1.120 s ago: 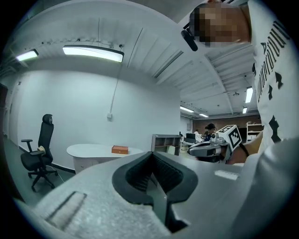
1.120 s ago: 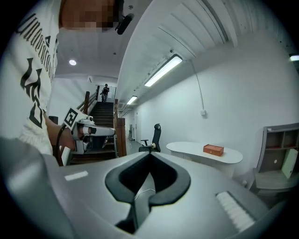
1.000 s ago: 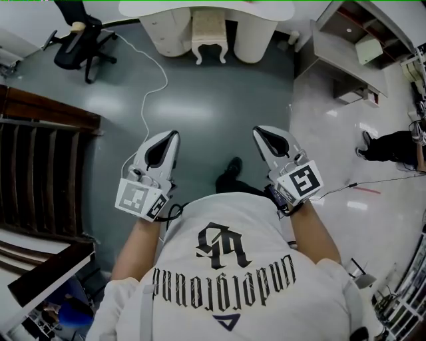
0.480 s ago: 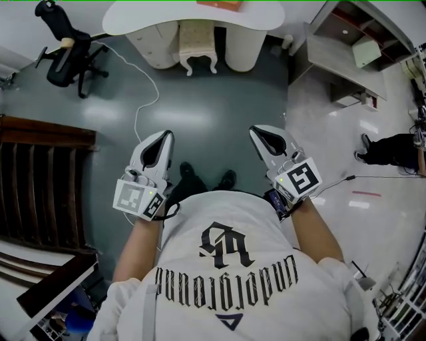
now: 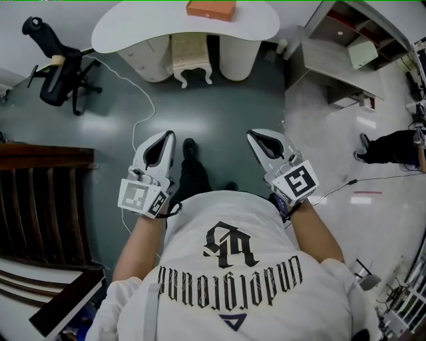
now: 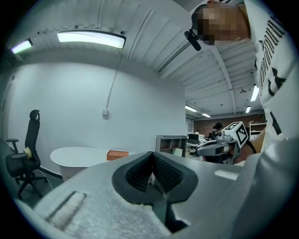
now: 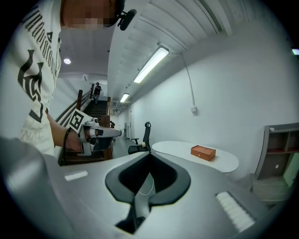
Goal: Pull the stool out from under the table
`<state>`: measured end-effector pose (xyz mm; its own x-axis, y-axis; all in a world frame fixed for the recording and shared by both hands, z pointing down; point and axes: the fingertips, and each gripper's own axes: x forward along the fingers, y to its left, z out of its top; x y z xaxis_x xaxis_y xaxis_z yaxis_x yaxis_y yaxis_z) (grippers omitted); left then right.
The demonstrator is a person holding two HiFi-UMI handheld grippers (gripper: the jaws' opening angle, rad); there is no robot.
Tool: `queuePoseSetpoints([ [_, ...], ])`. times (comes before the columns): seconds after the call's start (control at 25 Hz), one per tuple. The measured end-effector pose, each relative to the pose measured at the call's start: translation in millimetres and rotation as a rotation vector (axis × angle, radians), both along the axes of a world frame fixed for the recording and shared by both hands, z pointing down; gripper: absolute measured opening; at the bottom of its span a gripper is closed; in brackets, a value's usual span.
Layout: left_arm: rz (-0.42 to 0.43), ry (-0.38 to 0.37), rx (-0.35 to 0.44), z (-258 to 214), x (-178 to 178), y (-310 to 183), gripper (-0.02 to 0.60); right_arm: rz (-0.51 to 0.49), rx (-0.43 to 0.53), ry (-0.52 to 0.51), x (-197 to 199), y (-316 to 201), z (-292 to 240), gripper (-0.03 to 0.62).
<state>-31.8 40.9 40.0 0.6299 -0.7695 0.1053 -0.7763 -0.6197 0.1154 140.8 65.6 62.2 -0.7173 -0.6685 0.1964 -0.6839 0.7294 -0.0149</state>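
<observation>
A cream stool (image 5: 190,54) with curved legs stands tucked under the white curved table (image 5: 133,28) at the far end of the grey floor. An orange box (image 5: 210,9) lies on the tabletop. My left gripper (image 5: 162,138) and right gripper (image 5: 258,136) are held side by side at waist height, well short of the stool, both shut and empty. In the left gripper view the jaws (image 6: 152,158) are pressed together, with the table (image 6: 79,155) and box (image 6: 117,154) beyond. The right gripper (image 7: 149,159) points at the table (image 7: 205,161); the stool is hidden in both gripper views.
A black office chair (image 5: 56,63) stands left of the table, with a white cable (image 5: 148,100) trailing over the floor. Dark wooden stairs (image 5: 40,200) run along the left. A grey shelf unit (image 5: 346,53) is at the right, and a person's dark shoes (image 5: 389,148) further right.
The table and stool have come closer in the head view as the person walks toward them; a foot has stepped forward between the grippers. Both grippers stay shut.
</observation>
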Motion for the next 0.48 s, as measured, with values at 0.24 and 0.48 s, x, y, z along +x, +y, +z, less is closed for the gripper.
queuePoseSetpoints([
  [0.24, 0.021, -0.032, 0.003, 9.3, -19.8, -66.9, 0.008, -0.004, -0.009, 0.006, -23.3, -65.4, 10.2, 0.003],
  [0.48, 0.05, -0.072, -0.018, 35.8, -43.8, -138.1, 0.009, -0.001, -0.024, 0.05, -51.1, -138.2, 30.0, 0.002],
])
